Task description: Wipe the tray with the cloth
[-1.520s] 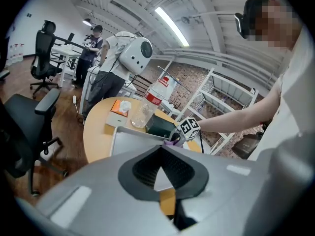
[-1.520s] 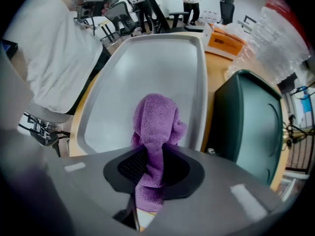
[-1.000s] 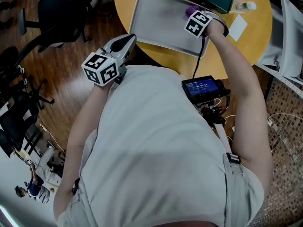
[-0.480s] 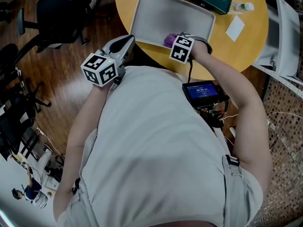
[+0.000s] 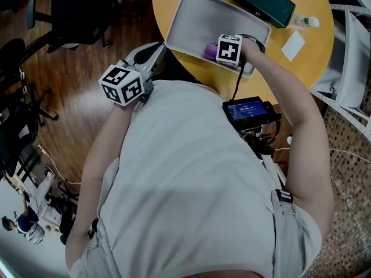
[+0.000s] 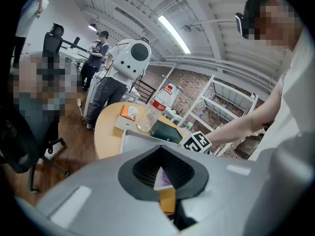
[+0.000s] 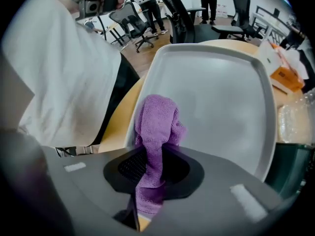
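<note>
A silver tray (image 5: 194,19) lies on the round yellow table (image 5: 307,68). My right gripper (image 5: 215,52) points steeply down at the tray's near edge, shut on a purple cloth (image 5: 209,51). In the right gripper view the cloth (image 7: 156,127) hangs out of the jaws and bunches on the tray (image 7: 221,92) floor near its rim. My left gripper (image 5: 156,50) hovers off the table's near-left side, touching nothing. In the left gripper view a narrow slit between the jaws shows the table and cloth beyond; nothing is between them.
Behind the tray are a dark green case (image 5: 264,2), a plastic bottle (image 5: 305,22) and a white card (image 5: 293,44). An orange box (image 7: 285,77) sits past the tray. Office chairs (image 5: 75,10) stand on the wooden floor at left. A screen device (image 5: 248,110) hangs at my chest.
My right gripper has dragged the purple cloth from the tray's far right corner across to the tray's near edge. The left gripper has hardly moved.
</note>
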`<action>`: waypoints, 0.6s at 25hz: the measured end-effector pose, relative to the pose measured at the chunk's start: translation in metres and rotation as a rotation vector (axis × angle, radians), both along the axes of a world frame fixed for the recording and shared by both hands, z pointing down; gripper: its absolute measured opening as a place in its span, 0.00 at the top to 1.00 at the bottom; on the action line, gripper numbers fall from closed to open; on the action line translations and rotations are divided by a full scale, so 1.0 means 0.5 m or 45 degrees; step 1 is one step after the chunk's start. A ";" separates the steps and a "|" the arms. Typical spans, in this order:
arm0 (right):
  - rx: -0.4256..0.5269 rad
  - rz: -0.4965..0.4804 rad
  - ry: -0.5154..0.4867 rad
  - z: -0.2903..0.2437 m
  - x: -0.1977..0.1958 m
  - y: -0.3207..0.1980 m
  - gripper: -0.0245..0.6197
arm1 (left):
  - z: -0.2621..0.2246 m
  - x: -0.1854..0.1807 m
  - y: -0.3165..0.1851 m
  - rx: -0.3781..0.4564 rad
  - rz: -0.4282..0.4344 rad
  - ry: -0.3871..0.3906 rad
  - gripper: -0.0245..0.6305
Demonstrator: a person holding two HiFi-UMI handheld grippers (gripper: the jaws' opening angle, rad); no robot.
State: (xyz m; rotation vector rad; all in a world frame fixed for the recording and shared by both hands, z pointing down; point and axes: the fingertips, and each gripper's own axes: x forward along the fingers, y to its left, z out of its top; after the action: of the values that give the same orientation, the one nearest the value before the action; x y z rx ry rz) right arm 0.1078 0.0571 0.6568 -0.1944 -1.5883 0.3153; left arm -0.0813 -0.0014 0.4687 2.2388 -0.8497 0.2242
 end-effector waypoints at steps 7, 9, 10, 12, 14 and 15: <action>0.212 0.112 0.087 -0.001 0.056 -0.220 0.85 | 0.010 -0.008 -0.003 -0.023 -0.037 -0.014 0.96; 0.234 0.144 0.135 -0.001 0.074 -0.258 0.85 | 0.013 -0.011 -0.003 -0.029 -0.049 -0.016 0.96; 0.268 0.149 0.139 -0.001 0.073 -0.279 0.85 | 0.016 -0.014 -0.002 -0.033 -0.057 -0.017 0.96; 0.374 0.152 0.134 -0.002 0.063 -0.325 0.85 | 0.019 -0.023 0.000 -0.039 -0.071 -0.021 0.96; 0.422 0.208 0.195 -0.003 0.074 -0.347 0.85 | 0.020 -0.027 0.001 -0.039 -0.075 -0.023 0.96; 0.422 0.253 0.238 -0.005 0.081 -0.347 0.85 | 0.019 -0.028 0.002 -0.038 -0.075 -0.023 0.96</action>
State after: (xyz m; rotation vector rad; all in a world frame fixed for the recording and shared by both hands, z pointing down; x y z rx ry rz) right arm 0.1484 -0.1166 0.6545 0.2435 -1.4517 0.2125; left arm -0.0954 -0.0006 0.4783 2.1840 -0.9149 0.2277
